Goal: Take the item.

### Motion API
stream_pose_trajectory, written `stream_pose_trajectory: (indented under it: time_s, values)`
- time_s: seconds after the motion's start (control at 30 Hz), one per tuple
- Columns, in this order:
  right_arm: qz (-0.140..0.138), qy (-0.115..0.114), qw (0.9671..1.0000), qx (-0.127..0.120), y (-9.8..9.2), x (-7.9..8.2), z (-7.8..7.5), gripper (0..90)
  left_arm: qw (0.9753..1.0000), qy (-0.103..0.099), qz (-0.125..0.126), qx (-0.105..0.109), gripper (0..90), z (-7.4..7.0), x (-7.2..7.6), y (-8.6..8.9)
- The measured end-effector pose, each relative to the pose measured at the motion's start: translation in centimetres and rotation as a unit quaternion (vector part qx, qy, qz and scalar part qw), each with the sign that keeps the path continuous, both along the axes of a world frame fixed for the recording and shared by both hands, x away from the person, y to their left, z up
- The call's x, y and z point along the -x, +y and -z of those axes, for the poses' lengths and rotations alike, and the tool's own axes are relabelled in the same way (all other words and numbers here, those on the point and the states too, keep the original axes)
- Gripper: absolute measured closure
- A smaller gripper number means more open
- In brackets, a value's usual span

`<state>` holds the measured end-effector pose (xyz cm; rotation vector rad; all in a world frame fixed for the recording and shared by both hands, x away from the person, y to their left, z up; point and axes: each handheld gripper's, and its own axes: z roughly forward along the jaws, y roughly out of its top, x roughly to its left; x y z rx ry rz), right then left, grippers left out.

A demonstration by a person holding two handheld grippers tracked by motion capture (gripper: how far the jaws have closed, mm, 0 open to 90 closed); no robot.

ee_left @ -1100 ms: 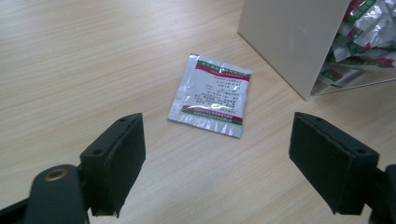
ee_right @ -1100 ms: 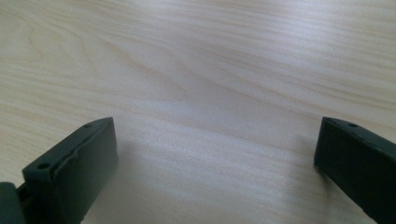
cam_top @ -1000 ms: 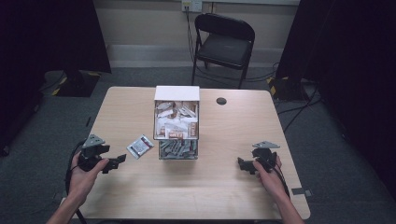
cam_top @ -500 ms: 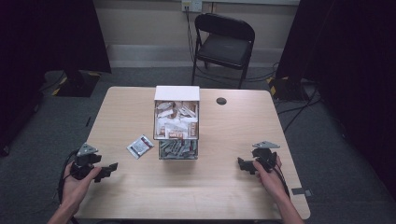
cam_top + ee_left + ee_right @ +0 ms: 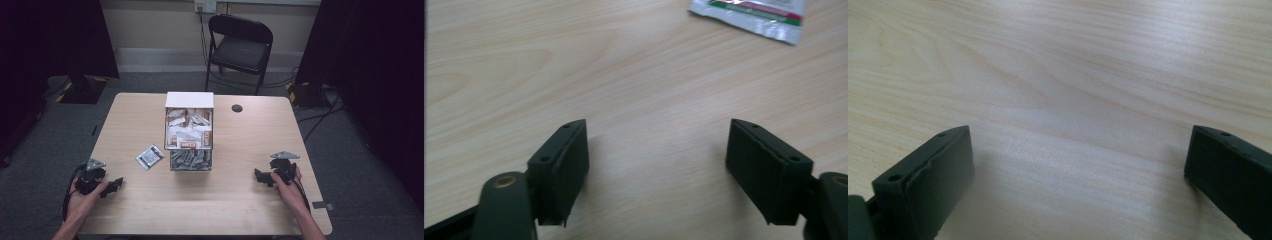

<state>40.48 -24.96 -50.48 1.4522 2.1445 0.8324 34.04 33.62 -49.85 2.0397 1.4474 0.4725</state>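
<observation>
At bottom-left of the high view the left gripper [image 5: 116, 184] sits low over the table [image 5: 235, 210], held in the person's left hand [image 5: 82, 197], forearm coming up from the bottom edge, jaws pointing right twd the table's middle. Its own view has the left gripper [image 5: 657, 172] spread wide w/ bare wood between the jaws. Opposite, near the right edge, the right hand [image 5: 289, 187] holds the right gripper [image 5: 258, 176], jaws aimed left; in its view the right gripper [image 5: 1078, 175] is also wide, nothing held. A small packet [image 5: 150, 156] lies flat just left of the box [image 5: 189, 100], apart from both grippers; the packet [image 5: 749, 17] is cut off at the top of the left gripper view, print unreadable. Box contents look like mixed packets, too small to tell.
</observation>
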Motion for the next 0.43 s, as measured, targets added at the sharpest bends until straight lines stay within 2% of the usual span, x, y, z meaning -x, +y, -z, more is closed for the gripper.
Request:
stream_pose_trajectory:
  time_s: [0.1,0.2,0.43]
  values:
    - [0.000,0.000,1.0000,0.000,0.0,0.0,0.0,0.0,0.9999,-0.010,-0.002,-0.002,21.1,0.3,0.2,-0.2]
    - [0.000,0.000,1.0000,0.000,0.0,0.0,0.0,0.0,0.9989,-0.045,-0.005,0.010,12.3,1.2,0.4,-0.1]
    - [0.000,0.000,1.0000,0.000,0.0,0.0,0.0,0.0,0.9989,-0.044,-0.018,0.007,8.7,1.2,0.4,-0.5]
